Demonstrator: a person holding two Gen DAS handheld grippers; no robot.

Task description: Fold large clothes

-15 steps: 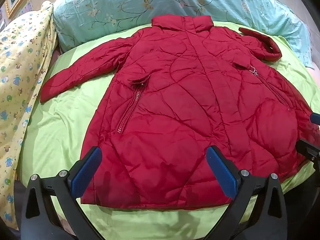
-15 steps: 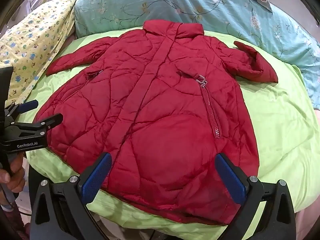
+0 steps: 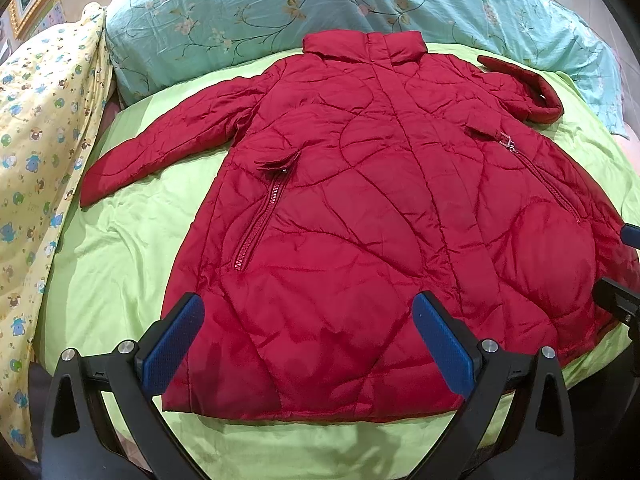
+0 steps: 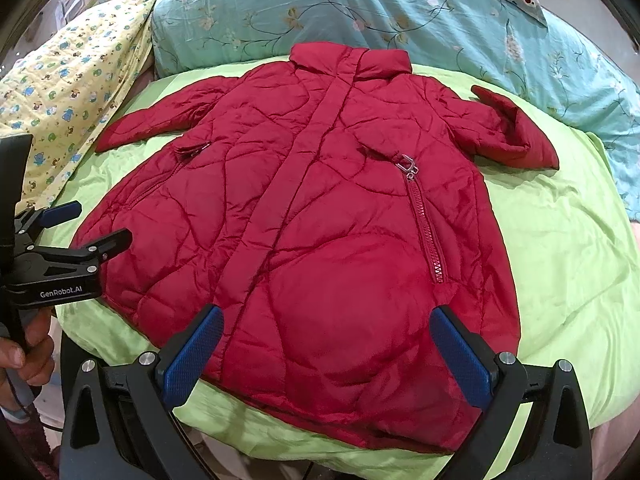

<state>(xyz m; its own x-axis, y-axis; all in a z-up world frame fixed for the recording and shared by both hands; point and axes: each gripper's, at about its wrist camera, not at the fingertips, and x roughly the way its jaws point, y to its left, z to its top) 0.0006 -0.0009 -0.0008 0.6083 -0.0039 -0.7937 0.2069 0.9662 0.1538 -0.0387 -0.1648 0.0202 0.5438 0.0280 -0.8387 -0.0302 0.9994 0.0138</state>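
Here the red quilted coat (image 3: 360, 216) lies spread front-up on the lime green sheet (image 3: 120, 264) of the bed, its collar toward the head edge where a teal floral pillow (image 3: 248, 16) rests, its hem along the near edge. A yellow patterned blanket (image 3: 44, 152) is bunched at the bed's left edge.

Only the right wrist view shows the person's hand (image 4: 24, 356) gripping the left gripper's handle, and the metal zipper pull clearly. The left wrist view shows the straight left sleeve more fully.

The left gripper (image 3: 308, 340) hangs above the hem, jaws spread wide, nothing between them. The right gripper (image 4: 324, 344) is likewise spread wide and empty.

The coat is puffy and creased; its right sleeve is bent back on itself.
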